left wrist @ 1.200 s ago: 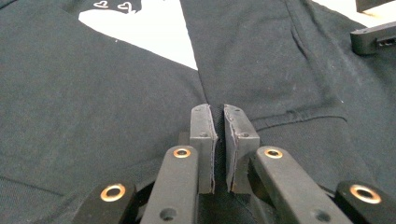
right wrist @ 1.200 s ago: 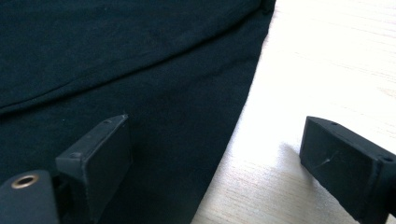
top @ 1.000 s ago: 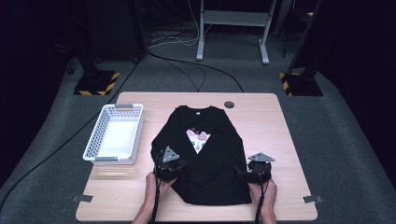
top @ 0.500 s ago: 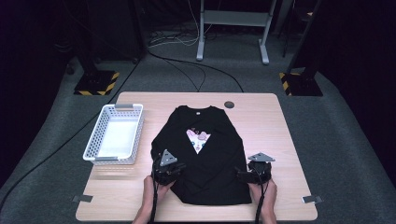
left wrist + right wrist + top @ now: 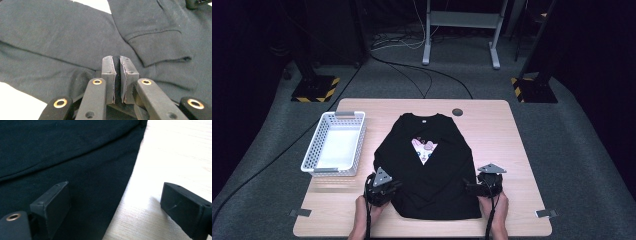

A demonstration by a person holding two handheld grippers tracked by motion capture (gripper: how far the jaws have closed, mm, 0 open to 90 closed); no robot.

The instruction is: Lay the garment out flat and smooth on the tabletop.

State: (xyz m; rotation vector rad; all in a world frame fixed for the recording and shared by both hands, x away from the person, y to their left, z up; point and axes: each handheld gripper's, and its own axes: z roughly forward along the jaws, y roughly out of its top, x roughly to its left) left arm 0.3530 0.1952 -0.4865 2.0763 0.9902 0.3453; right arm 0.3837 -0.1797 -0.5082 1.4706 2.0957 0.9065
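left gripper [image 5: 117,80] clamps black shirt [image 5: 62,45]; right gripper [image 5: 115,202] gapes wide

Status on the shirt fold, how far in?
Done: black shirt lies flat on the table, sleeves folded in. In hand: left gripper is shut at its hem; right gripper is open astride the side edge. Left: body folds; the basket holds nothing.

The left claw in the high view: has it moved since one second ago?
Yes. The left claw, shut on the black shirt, has shifted slightly toward the table's near edge, away from the white basket.
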